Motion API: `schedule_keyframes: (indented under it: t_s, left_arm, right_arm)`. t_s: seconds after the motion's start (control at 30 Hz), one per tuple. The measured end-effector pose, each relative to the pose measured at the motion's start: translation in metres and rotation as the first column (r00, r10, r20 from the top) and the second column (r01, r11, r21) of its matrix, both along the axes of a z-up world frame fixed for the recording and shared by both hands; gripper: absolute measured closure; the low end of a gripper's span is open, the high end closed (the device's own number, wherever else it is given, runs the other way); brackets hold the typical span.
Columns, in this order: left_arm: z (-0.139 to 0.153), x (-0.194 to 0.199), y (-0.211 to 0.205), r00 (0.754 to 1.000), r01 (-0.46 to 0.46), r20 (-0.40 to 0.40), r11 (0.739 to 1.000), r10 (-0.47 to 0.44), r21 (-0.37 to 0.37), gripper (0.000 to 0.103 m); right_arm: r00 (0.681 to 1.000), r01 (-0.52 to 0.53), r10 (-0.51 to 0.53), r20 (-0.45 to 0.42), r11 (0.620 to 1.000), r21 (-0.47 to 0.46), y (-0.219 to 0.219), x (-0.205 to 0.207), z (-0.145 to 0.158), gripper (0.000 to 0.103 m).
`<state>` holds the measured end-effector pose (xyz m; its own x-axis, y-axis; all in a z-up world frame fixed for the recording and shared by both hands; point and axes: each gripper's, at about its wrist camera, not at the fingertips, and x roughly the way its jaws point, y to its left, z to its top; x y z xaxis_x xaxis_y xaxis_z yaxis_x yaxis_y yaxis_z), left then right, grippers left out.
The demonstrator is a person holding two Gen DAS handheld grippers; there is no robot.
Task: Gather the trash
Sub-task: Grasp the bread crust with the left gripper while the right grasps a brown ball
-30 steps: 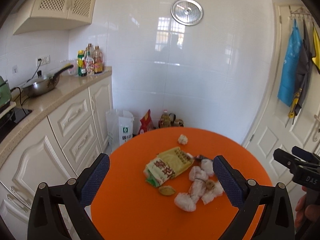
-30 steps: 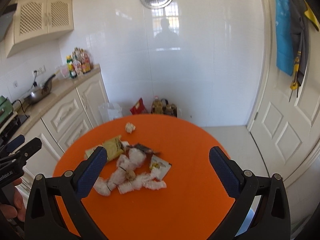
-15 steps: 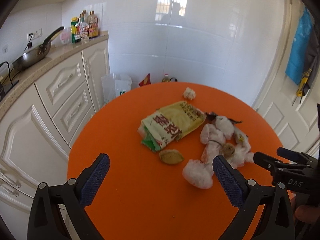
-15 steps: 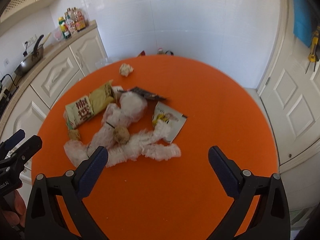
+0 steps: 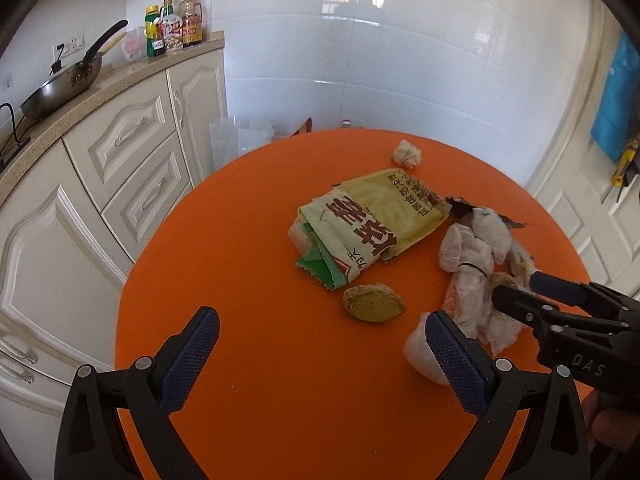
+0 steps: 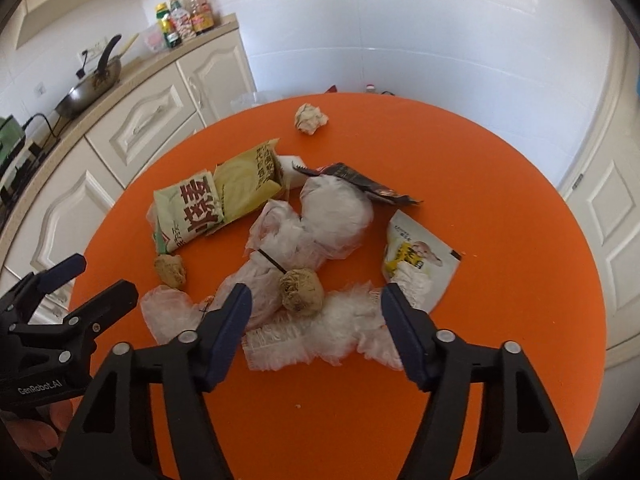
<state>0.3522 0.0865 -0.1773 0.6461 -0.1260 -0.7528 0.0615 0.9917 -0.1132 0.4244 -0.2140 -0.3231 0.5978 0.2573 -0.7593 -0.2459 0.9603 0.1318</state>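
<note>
**Inspector:** Right wrist view first. What has changed since a second ago?

**Assistant:** The right gripper (image 6: pixel 316 312) has come down over the round orange table (image 6: pixel 500 184), and the wall plate and hanging cloths have left the view. Its jaws have just been closing: they stood wide apart before and now stand part open around the crumpled white tissue (image 6: pixel 332 324) and the tan paper ball (image 6: pixel 301 290). Whether the pads touch anything I cannot tell; nothing looks gripped.

**Inspector:** And the left?

**Assistant:** The left gripper (image 5: pixel 320 356) has also dropped closer. Its jaws are wide open with bare tabletop between them; a white wad (image 5: pixel 418 354) lies just behind its right finger.

**Inspector:** Where is the trash, and what is it made of?

**Assistant:** All of it lies on the table, clustered at the middle. A flattened yellow-green snack bag (image 6: pixel 218 196) of glossy printed film lies beside thin, wrinkled clear plastic bags (image 6: pixel 320 220). A dark torn wrapper (image 6: pixel 360 182) and a white sachet (image 6: pixel 420 260) lie to the right. A brown lump (image 5: pixel 374 303) sits near the snack bag, and a paper ball (image 6: pixel 310 119) lies apart at the far side.
</note>
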Motion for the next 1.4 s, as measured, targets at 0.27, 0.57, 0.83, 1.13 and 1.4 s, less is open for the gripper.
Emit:
schedule_keyframes:
  t_s: [0.27,0.57,0.83,1.13,1.4]
  left_arm:
    - [-0.020,0.023,-0.003,1.000,0.012,-0.027,1.000,-0.013,-0.012,0.001]
    - [-0.041,0.046,-0.011,0.997,0.053,-0.055,0.998,-0.054,-0.018,0.004]
    - [-0.054,0.060,-0.008,0.997,0.067,-0.036,0.997,-0.068,-0.030,0.048]
    - [-0.054,0.062,0.023,0.997,0.063,-0.039,0.992,-0.068,-0.113,0.068]
    - [-0.031,0.037,0.047,0.996,0.056,0.071,0.992,-0.048,-0.114,0.068]
  right_arm:
    - [0.998,-0.061,0.061,0.030,0.998,-0.016,0.002,0.005,-0.005,0.079]
    - [0.996,-0.082,0.082,0.017,0.996,-0.026,0.004,0.003,-0.007,0.077]
    - [0.996,-0.086,0.086,0.013,0.996,-0.015,0.005,0.004,-0.008,0.079]
    - [0.995,-0.075,0.069,0.069,0.994,0.082,-0.009,-0.012,0.017,0.079]
    - [0.992,-0.078,0.065,0.108,0.989,0.127,-0.018,-0.027,0.035,0.079]
